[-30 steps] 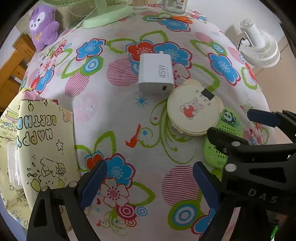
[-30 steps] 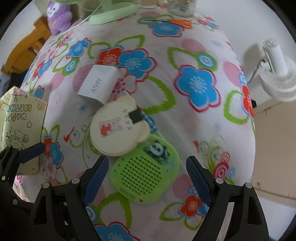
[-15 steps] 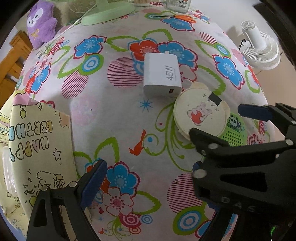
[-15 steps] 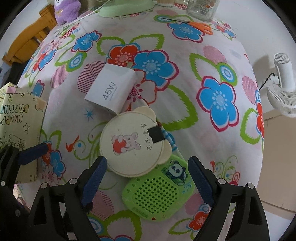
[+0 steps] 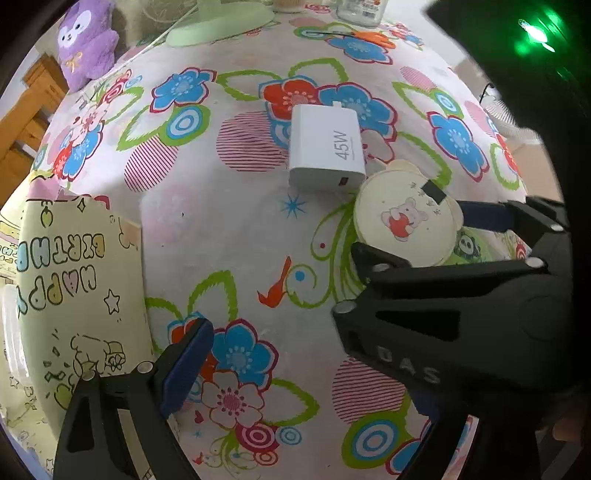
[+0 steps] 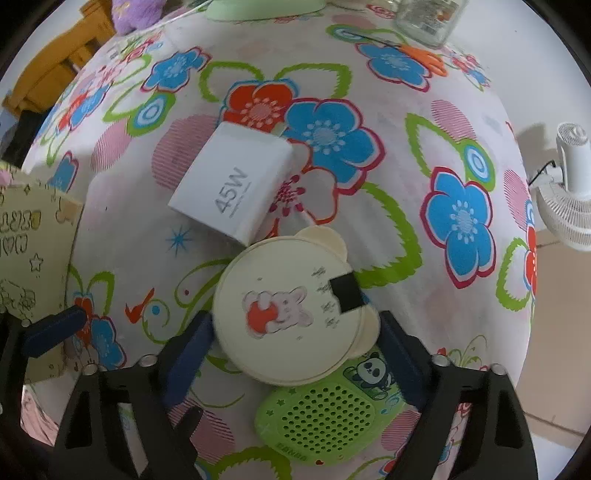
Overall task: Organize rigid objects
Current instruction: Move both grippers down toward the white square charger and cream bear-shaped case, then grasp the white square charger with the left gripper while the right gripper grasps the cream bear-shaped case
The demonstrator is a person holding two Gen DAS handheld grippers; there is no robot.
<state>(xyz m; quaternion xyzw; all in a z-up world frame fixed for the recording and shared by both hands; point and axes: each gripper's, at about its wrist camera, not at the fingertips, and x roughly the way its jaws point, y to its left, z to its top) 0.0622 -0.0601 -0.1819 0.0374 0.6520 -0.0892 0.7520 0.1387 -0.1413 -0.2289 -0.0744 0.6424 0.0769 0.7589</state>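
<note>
A cream round bear-eared case lies partly on a green perforated panda gadget. A white 45W charger lies just behind them on the floral tablecloth. My right gripper is open, its fingers on either side of the cream case's near part, low over the cloth. My left gripper is open and empty over the cloth, nearer and left of the pile; its right finger is hidden behind the right gripper's body.
A yellow "Happy Birthday" paper bag stands at the table's left edge. A green fan base, a purple plush, a glass jar and orange scissors are at the far edge. A white fan stands beyond the right edge.
My right gripper has moved forward, from over the green gadget to straddling the cream case. It now blocks more of the left wrist view. The objects have not moved.
</note>
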